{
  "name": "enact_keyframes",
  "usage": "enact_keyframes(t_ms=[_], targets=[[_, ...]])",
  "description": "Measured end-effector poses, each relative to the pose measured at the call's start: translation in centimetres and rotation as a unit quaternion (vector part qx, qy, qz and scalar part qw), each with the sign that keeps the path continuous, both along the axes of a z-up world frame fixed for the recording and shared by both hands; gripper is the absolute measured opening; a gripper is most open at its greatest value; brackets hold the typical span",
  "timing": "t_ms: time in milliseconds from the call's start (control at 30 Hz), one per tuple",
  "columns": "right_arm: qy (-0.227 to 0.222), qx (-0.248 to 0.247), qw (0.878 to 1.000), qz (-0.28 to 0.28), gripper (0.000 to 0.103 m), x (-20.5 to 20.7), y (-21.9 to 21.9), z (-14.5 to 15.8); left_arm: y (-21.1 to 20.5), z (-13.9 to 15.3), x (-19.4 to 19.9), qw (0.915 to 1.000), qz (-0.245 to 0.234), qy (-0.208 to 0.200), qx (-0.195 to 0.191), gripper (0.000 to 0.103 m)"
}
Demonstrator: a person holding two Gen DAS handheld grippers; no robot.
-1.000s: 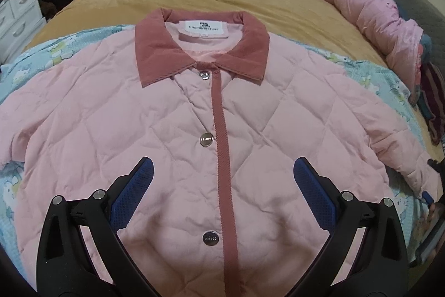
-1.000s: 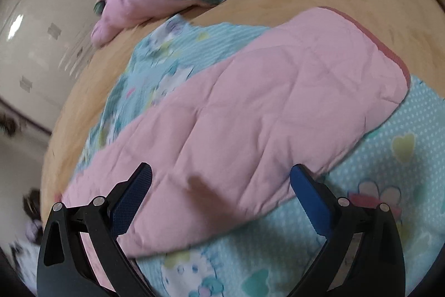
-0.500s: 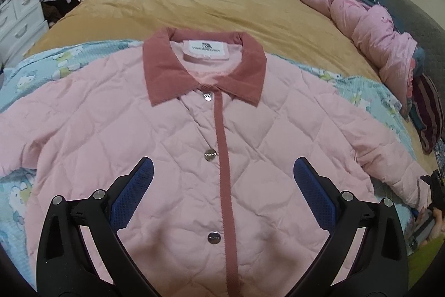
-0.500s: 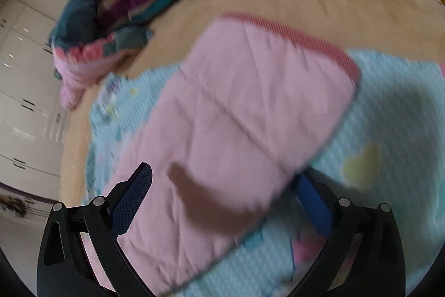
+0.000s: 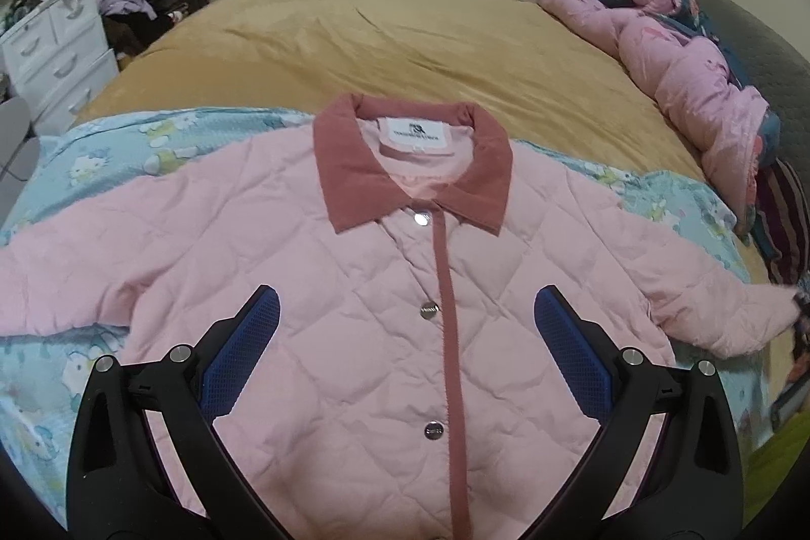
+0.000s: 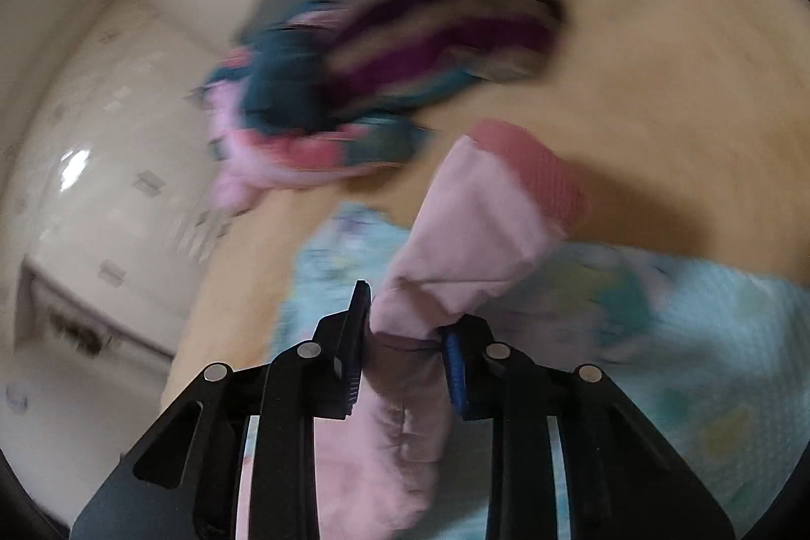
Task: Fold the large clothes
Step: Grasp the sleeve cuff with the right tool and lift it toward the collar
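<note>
Jacket (image 5: 354, 287) sleeve (image 6: 455, 246) pinched between right gripper (image 6: 405, 337) fingers; left gripper (image 5: 405, 332) spread above front.

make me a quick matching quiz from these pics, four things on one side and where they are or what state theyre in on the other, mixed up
Things:
1. left gripper
2. right gripper
3. collar
4. striped cloth

States or places:
A. dark pink, at the top of the jacket around a white label
B. shut on the sleeve
C. bunched up on the tan bedspread, beyond the sleeve cuff
D. open, above the jacket front

Pairs: 1-D, 2-B, 3-A, 4-C
</note>
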State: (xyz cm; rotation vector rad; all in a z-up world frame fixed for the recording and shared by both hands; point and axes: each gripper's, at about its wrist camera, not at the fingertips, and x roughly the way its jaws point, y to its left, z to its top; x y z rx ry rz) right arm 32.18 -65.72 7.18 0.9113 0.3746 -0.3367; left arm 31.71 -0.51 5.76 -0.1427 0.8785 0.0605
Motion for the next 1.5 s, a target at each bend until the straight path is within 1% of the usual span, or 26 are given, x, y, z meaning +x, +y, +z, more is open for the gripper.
enact_keyframes(t_ms=[67,133,233,300,433,633,733,867,933,1000,1167,1233,1333,1467,1500], targets=[[-0.033,-0.038,0.998,0.046,0.025,1.2,2.4,3.3,0.3,0.5,-0.1,1.0000,0.003,-0.002,-0.006,0.095],[-0.056,-0.067,0.993,0.083,0.024,2.3,4.7,6.1,0.5,0.9,-0.3,1.0000,0.005,-0.005,0.005,0.095],[-0.090,-0.117,0.979,0.140,0.023,3.5,9.4,9.8,0.9,1.6,-0.6,0.9998,0.005,-0.010,0.019,0.095],[-0.107,-0.129,0.971,0.173,0.023,4.2,12.2,11.4,1.2,2.1,-0.8,0.9996,0.005,-0.015,0.024,0.095],[-0.131,-0.145,0.952,0.237,0.023,5.3,18.1,13.8,2.2,3.1,-1.5,0.9988,0.009,-0.029,0.038,0.095],[-0.149,-0.159,0.923,0.318,0.023,6.6,26.4,15.4,4.5,3.7,-2.3,0.9982,0.022,-0.041,0.039,0.095],[-0.154,-0.164,0.907,0.356,0.022,6.9,30.3,15.8,5.9,3.8,-2.5,0.9985,0.028,-0.039,0.026,0.095],[-0.156,-0.163,0.891,0.393,0.022,7.1,34.1,15.5,7.2,4.0,-3.0,0.9984,0.031,-0.043,0.019,0.095],[-0.154,-0.162,0.888,0.402,0.022,6.7,36.0,15.3,7.9,4.0,-3.1,0.9984,0.034,-0.043,0.012,0.095],[-0.150,-0.161,0.882,0.416,0.022,6.4,37.7,14.8,9.0,3.9,-3.3,0.9984,0.042,-0.039,-0.005,0.095],[-0.140,-0.164,0.864,0.454,0.022,5.9,43.1,13.6,12.0,3.6,-4.1,0.9961,0.059,-0.039,-0.053,0.095],[-0.136,-0.163,0.860,0.464,0.022,5.7,44.8,12.8,13.2,3.4,-4.3,0.9941,0.064,-0.041,-0.078,0.095],[-0.123,-0.154,0.855,0.480,0.022,5.7,47.8,10.9,15.6,3.0,-4.7,0.9875,0.077,-0.041,-0.131,0.095],[-0.103,-0.147,0.846,0.502,0.022,5.2,51.9,8.3,17.6,2.4,-4.9,0.9785,0.089,-0.051,-0.179,0.095],[-0.100,-0.147,0.845,0.505,0.022,5.2,52.3,7.7,18.1,2.3,-5.0,0.9760,0.090,-0.054,-0.191,0.095]])
